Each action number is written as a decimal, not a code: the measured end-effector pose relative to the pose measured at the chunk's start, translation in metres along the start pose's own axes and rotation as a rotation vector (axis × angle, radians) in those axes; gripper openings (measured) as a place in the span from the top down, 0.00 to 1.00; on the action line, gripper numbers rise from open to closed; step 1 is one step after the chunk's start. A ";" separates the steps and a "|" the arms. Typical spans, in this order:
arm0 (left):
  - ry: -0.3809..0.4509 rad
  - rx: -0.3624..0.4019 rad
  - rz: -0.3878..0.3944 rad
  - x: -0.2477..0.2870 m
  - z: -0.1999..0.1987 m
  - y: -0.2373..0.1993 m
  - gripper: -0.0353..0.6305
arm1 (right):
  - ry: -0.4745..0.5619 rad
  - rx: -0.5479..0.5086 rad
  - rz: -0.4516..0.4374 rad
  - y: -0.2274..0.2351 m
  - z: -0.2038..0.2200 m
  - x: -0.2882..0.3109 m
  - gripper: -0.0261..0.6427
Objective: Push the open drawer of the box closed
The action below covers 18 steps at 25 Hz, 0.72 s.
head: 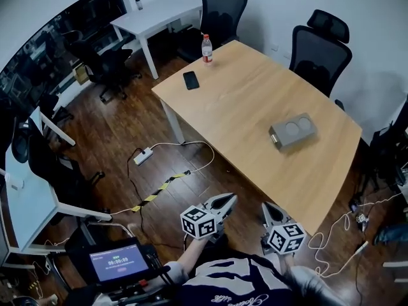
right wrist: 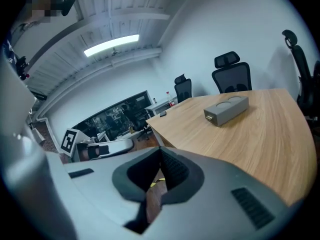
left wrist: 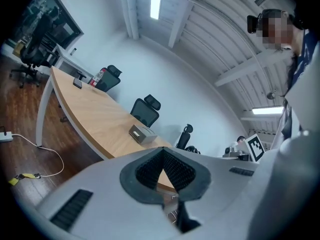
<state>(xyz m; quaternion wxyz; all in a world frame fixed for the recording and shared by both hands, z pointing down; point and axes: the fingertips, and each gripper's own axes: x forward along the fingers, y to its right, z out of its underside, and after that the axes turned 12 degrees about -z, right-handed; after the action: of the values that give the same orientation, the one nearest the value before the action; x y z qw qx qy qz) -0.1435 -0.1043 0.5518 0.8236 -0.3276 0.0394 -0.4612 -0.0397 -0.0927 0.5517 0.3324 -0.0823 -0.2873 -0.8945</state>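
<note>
A small grey box [head: 293, 132] with two round marks on its lid lies on the wooden table [head: 242, 101], toward the table's right end. Its drawer front [right wrist: 212, 116], with a small handle, faces the near-left side; how far it sticks out is too small to tell. The box also shows in the left gripper view [left wrist: 142, 133] and the right gripper view [right wrist: 226, 110]. My left gripper [head: 226, 201] and right gripper [head: 268, 209] hover off the table's near edge, well short of the box. Both are shut with nothing held, tips touching [left wrist: 162, 153] [right wrist: 161, 153].
A water bottle [head: 206, 48] and a black phone [head: 190, 80] sit at the table's far end. Black office chairs [head: 319, 46] stand behind the table. A power strip [head: 142, 155] and cables lie on the wooden floor to the left. A white desk [head: 156, 14] stands at the back.
</note>
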 end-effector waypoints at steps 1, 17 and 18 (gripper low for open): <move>-0.006 0.004 0.002 0.002 0.005 0.009 0.94 | -0.006 -0.003 -0.002 0.002 0.002 -0.009 0.96; -0.032 0.008 -0.056 -0.037 0.122 0.146 0.95 | -0.023 0.022 -0.065 0.014 0.083 -0.159 0.96; -0.031 0.006 -0.068 -0.044 0.130 0.153 0.95 | -0.029 0.023 -0.080 0.011 0.090 -0.166 0.96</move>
<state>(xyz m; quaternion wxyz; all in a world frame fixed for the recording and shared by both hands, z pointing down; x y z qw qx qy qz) -0.0088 0.0505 0.5548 0.8090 -0.3337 0.0140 -0.4838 0.0902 0.0424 0.5747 0.2931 -0.0799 -0.3056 -0.9024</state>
